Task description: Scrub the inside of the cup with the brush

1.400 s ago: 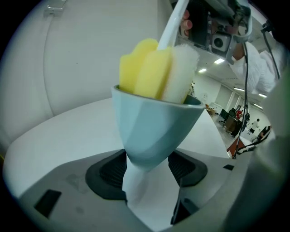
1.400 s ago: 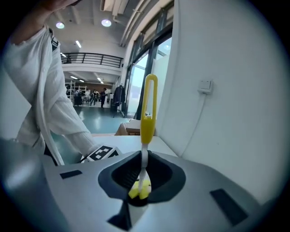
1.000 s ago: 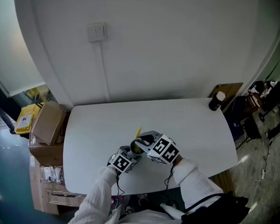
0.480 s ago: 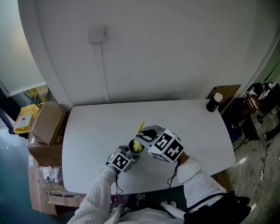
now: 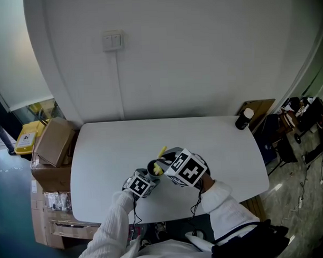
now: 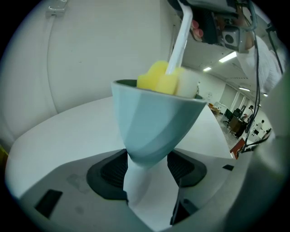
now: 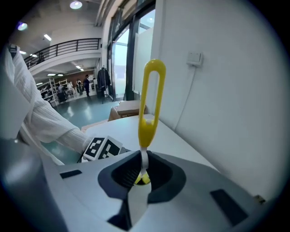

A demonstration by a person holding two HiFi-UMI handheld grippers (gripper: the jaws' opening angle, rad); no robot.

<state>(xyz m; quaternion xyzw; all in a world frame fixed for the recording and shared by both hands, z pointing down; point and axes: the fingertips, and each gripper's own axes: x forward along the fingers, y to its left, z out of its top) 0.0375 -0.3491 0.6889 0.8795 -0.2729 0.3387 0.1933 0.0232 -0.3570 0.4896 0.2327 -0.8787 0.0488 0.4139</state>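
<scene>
No writing can be read. The yellow box left of the table carries a label too small to read.

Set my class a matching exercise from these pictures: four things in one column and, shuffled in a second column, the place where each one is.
Column one:
1. cup
2. brush
3. cardboard box
4. dark bottle

Column two:
A. by the far right corner of the table
B. gripped low down between the jaws of the left gripper
C. off the table's left side
D. clamped by its handle in the right gripper, head at the cup's mouth

Pairs: 1-B, 2-D, 3-C, 4-A
</scene>
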